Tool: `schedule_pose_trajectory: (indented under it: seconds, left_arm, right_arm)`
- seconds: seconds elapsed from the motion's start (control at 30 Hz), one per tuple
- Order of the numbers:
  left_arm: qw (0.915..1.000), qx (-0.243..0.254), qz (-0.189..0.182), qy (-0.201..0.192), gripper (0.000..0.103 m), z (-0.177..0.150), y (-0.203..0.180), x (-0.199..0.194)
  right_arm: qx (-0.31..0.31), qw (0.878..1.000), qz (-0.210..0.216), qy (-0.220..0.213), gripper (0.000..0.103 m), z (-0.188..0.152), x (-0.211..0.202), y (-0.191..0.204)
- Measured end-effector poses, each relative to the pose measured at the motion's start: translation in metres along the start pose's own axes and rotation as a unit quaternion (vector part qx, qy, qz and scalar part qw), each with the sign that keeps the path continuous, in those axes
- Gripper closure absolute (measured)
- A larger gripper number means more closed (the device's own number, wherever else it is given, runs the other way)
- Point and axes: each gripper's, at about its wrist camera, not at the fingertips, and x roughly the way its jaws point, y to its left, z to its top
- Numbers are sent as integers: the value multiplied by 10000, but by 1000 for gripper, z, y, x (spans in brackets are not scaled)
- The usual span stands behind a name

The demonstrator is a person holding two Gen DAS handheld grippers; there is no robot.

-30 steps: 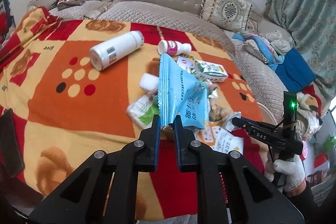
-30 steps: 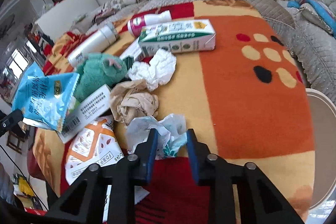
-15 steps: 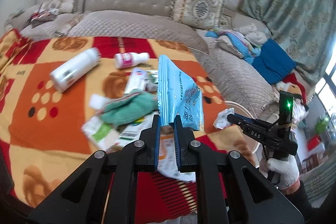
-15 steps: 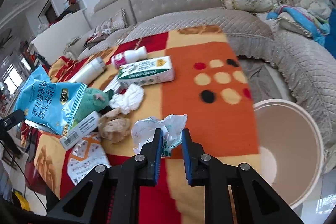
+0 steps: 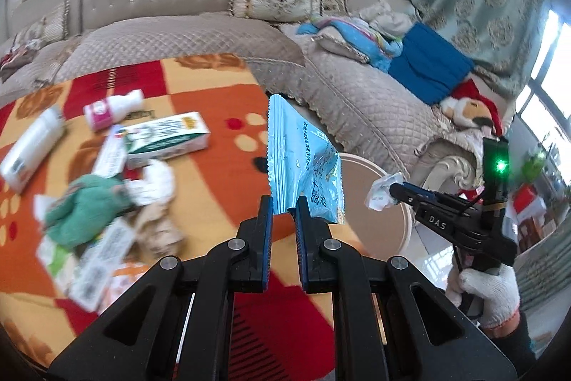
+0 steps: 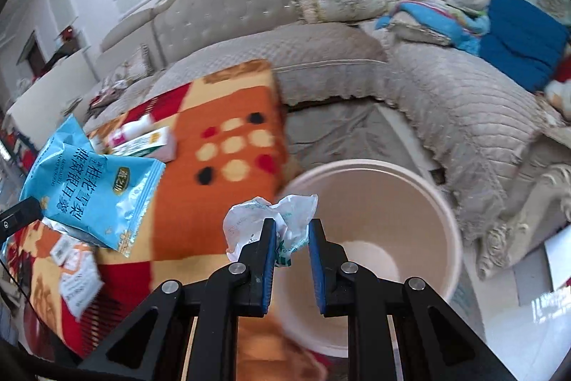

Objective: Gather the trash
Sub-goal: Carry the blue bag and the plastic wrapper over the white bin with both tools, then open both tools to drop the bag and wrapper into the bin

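Note:
My left gripper (image 5: 284,202) is shut on the bottom edge of a light blue snack bag (image 5: 303,159), which stands upright above the blanket's right edge; the same bag (image 6: 96,188) shows at the left of the right wrist view. My right gripper (image 6: 292,227) is shut on a crumpled white and green wrapper (image 6: 271,220), held over the rim of a cream round bin (image 6: 442,213). In the left wrist view that right gripper (image 5: 396,190) holds the wrapper (image 5: 380,191) just past the bin (image 5: 371,166).
On the orange and red blanket (image 5: 214,174) lie a green and white carton (image 5: 167,140), a pink bottle (image 5: 112,108), a white bottle (image 5: 30,150), a green cloth (image 5: 84,209) and crumpled papers. A grey sofa (image 5: 357,95) with cushions wraps round behind. A gloved hand (image 5: 490,288) holds the right gripper.
Both grippers have swung right from the trash pile toward the bin, each carrying its item. The right jaws closed tighter on the wrapper. The bin now fills the right wrist view.

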Motion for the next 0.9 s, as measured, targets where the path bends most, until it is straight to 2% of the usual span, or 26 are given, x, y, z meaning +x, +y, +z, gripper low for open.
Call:
schedule_pose_trajectory:
  seconds: [0.23,0.43,0.67,0.9]
  left_arm:
    - [9991,220,29,353,94,2,-46,60]
    - [9972,361,25,648,94,-4,-79,106]
    - [9958,433,33,812,94,-5,-98,138]
    - [9951,386,111,903,94,-8,-99,150]
  right_arm:
    - [287,9987,-402,109,86,-4,7,-49]
    - [459,9970,-572,233,86,-9,19,-76]
    - [563,9956,-657,367,86,-14,34,-94]
    - [575,9947,-729,436,86,-16,44,-96]
